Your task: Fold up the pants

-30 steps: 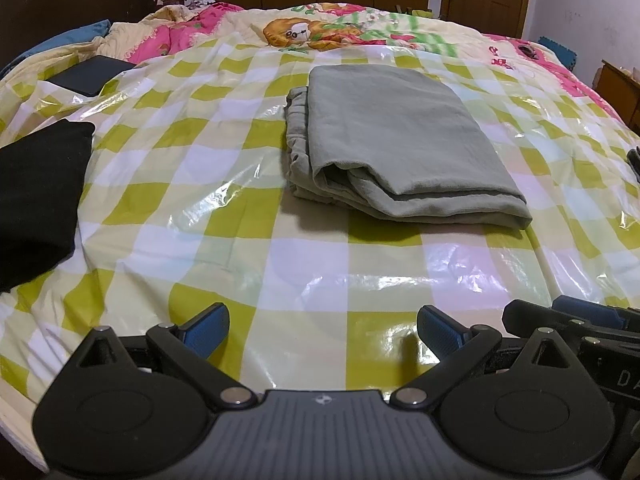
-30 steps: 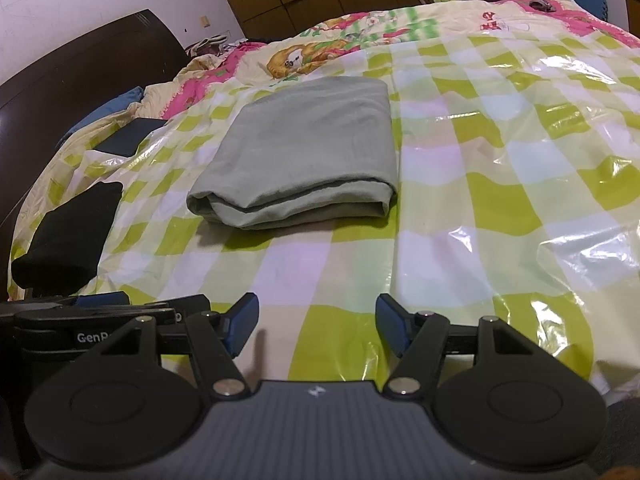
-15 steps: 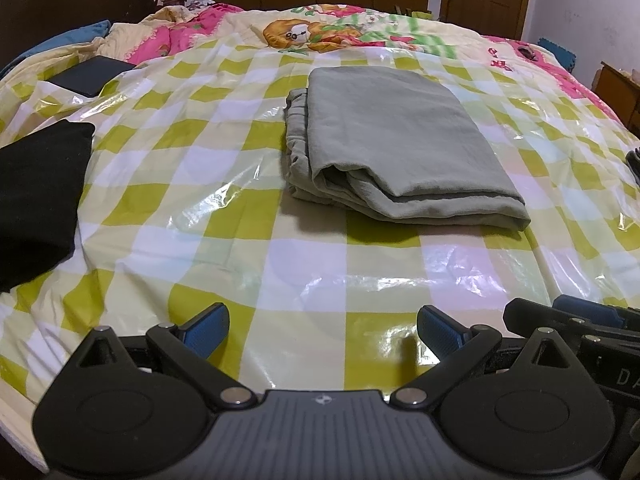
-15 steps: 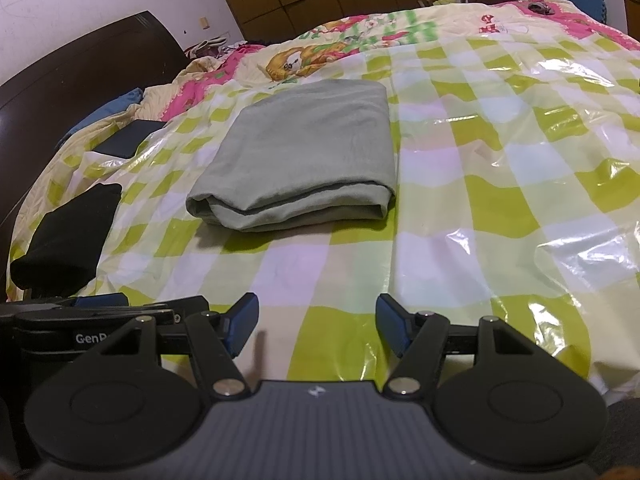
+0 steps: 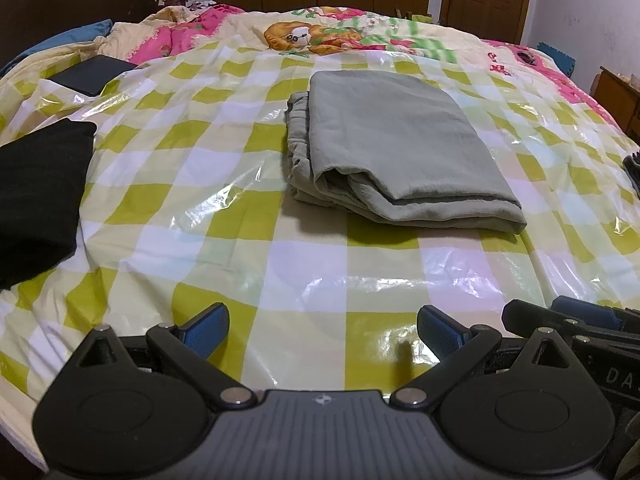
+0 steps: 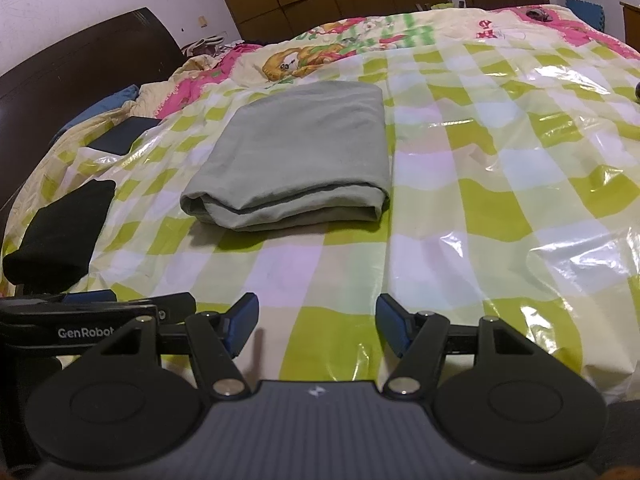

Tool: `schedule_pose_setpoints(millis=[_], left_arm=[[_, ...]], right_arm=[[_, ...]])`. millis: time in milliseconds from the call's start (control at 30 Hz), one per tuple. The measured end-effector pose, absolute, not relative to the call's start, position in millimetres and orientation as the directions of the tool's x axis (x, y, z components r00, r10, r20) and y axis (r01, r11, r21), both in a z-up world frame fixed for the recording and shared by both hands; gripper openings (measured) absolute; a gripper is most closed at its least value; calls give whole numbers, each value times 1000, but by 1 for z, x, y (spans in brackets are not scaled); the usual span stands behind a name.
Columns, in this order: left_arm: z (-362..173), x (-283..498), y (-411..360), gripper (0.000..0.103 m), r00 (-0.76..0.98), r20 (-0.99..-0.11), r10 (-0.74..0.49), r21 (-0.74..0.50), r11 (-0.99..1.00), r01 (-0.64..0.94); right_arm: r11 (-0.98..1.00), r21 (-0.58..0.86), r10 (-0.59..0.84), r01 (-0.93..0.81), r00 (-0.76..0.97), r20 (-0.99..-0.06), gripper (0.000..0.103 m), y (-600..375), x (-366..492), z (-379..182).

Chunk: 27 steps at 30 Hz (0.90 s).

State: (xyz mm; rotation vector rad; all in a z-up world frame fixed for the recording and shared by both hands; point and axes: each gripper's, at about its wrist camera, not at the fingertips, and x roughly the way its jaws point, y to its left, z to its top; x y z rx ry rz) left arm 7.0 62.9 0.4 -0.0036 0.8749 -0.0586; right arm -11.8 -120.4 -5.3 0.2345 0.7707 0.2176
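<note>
Nothing shifted over the last second: same grey pants (image 5: 396,152) folded into a tidy rectangle mid-bed on the checked plastic sheet (image 5: 304,264), well beyond both tools. Left gripper (image 5: 322,330) and right gripper (image 6: 316,322) hovering near the bed's edge, side by side, jaws spread, holding nothing. Folding apparently finished.

From my left tongs (image 5: 322,330), spread wide and empty above the checkered plastic sheet (image 5: 304,264), I see the grey pants (image 5: 396,148) folded flat ahead and a black garment (image 5: 36,196) at left.
</note>
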Motion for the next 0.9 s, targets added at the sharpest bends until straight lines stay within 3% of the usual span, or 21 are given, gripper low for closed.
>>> schedule_pose_setpoints(millis=[900], left_arm=[[-1, 6, 62, 103, 638, -768, -56, -26, 998, 57]], right_arm=[[954, 279, 273, -106, 692, -668, 67, -122, -10, -8]])
